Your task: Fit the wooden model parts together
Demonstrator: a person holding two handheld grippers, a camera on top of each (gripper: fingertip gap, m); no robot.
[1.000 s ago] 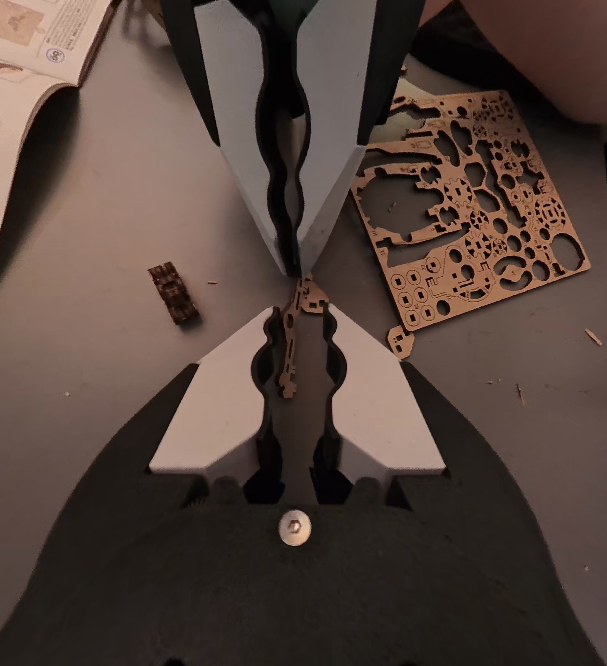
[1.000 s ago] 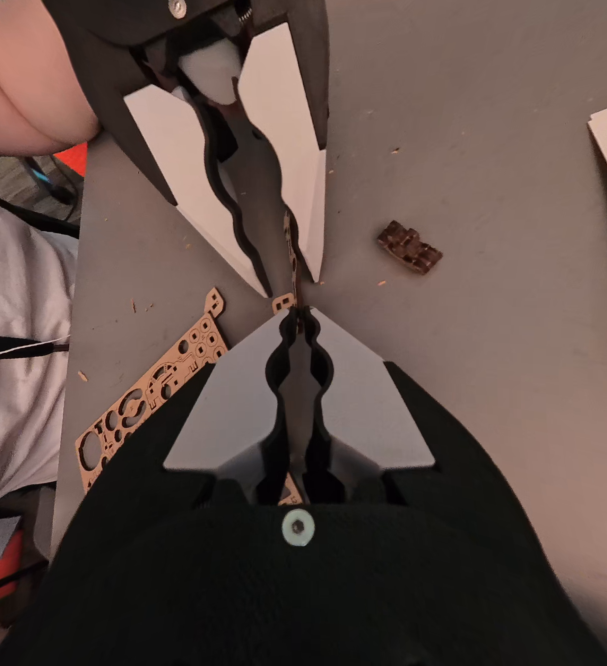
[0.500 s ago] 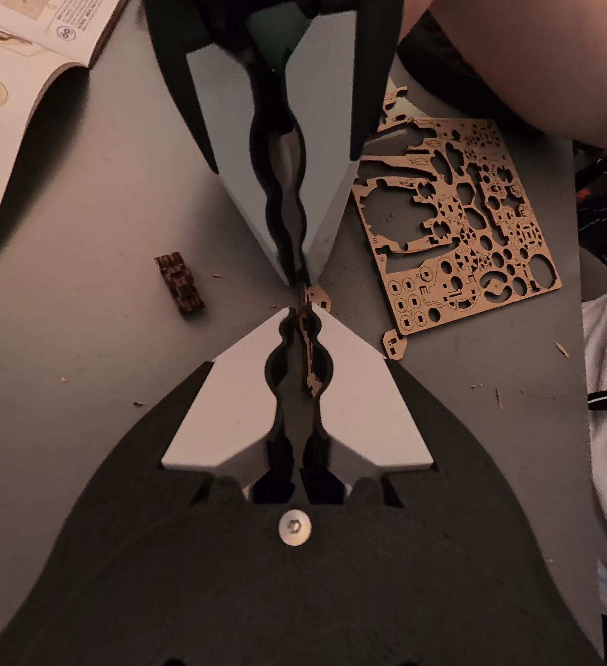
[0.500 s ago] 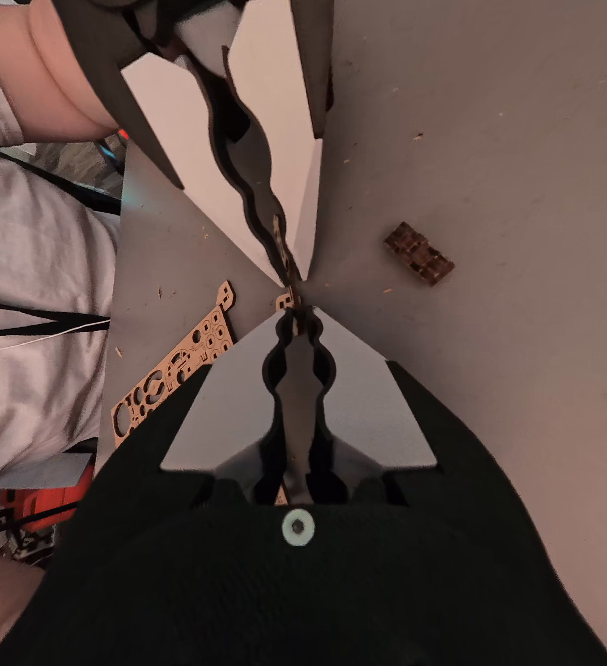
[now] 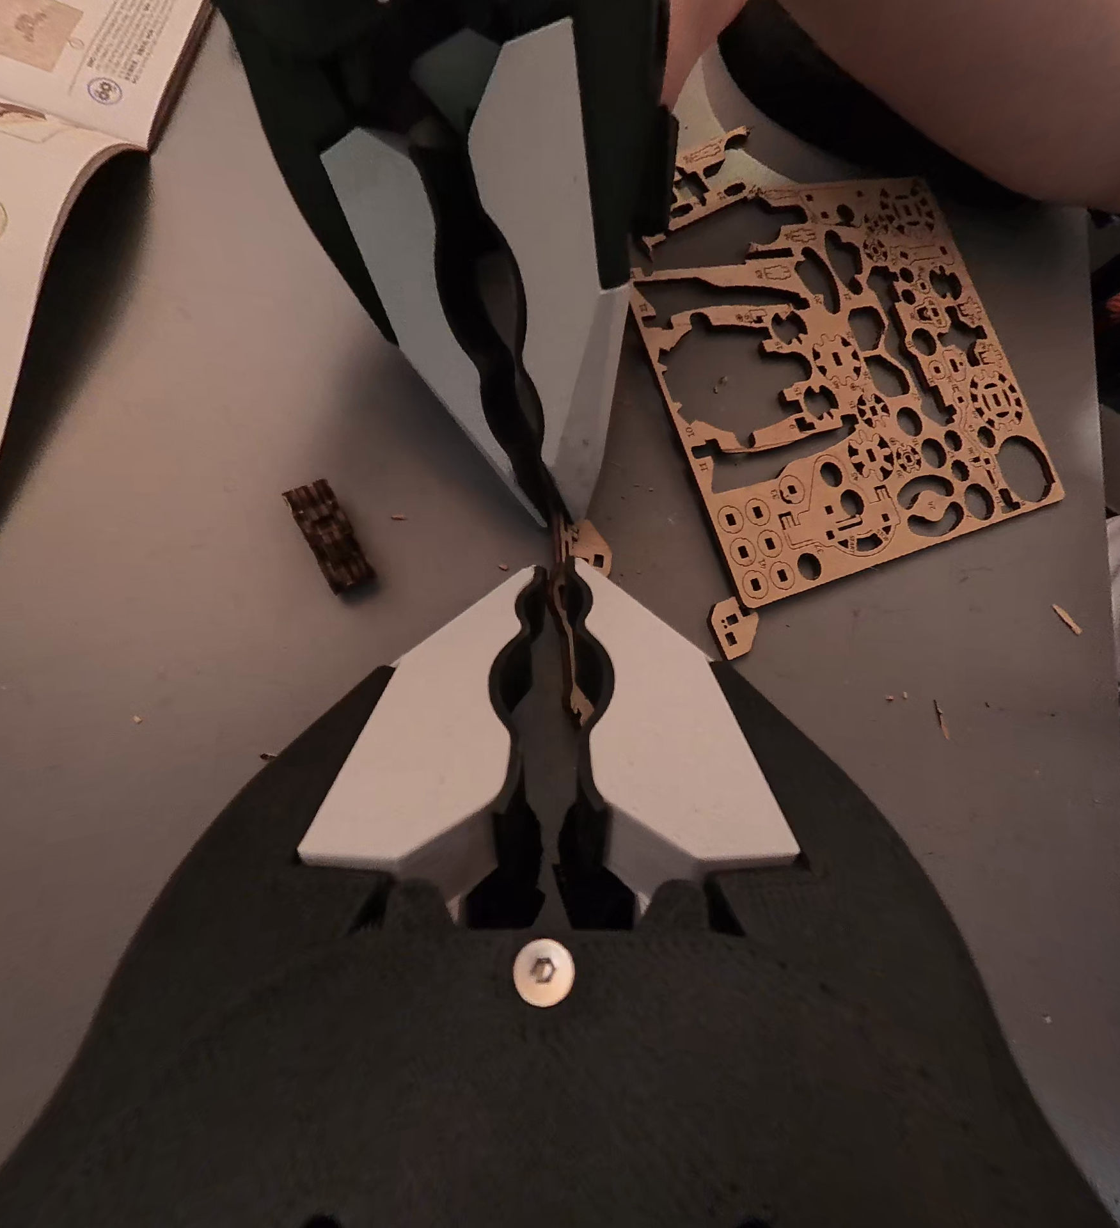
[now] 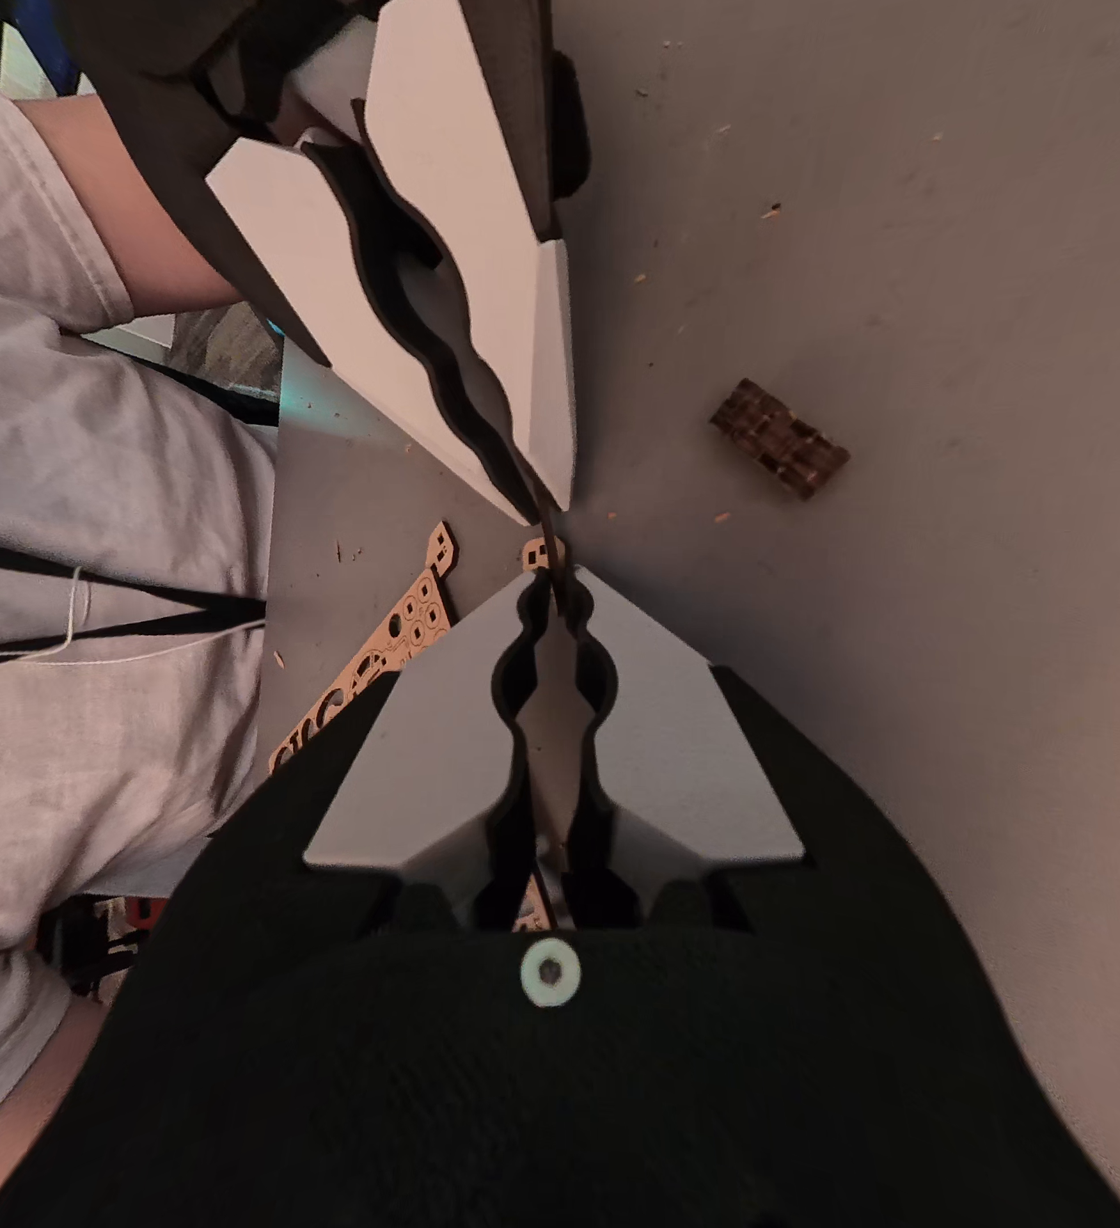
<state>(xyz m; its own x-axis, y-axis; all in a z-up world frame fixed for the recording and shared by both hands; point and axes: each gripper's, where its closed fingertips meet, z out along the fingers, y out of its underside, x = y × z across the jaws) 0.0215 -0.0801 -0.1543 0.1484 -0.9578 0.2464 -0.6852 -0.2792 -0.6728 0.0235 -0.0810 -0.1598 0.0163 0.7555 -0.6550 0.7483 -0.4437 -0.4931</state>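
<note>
A thin wooden strip part (image 5: 567, 651), seen edge-on, runs between both grippers' tips above the grey table (image 5: 178, 432). My left gripper (image 5: 554, 575) is shut on it; the strip's tail lies back between its fingers. My right gripper (image 5: 560, 518) comes in from the far side, tip to tip, and is shut on the strip's other end. In the right wrist view the right gripper (image 6: 554, 581) and left gripper (image 6: 544, 511) meet on the dark strip (image 6: 552, 548). A small loose wooden piece (image 5: 591, 546) lies on the table under the tips.
A punched-out wooden parts sheet (image 5: 843, 399) lies right of the grippers, with a small corner piece (image 5: 733, 624) beside it. A dark brown assembled block (image 5: 328, 531) lies to the left. An open booklet (image 5: 25, 199) is at far left. A person's arm (image 5: 942, 80) and shirt (image 6: 78, 465) border the table. My left and right fingertips are right by each other. Both grippers' tips are roughly 6 cm from the dark brown assembled block (image 5: 328, 531). It is also in sight in the right wrist view (image 6: 758, 430).
My left gripper was open around the strip a second ago and has closed on it. Both grippers stay tip to tip; the right gripper has tilted a little.
</note>
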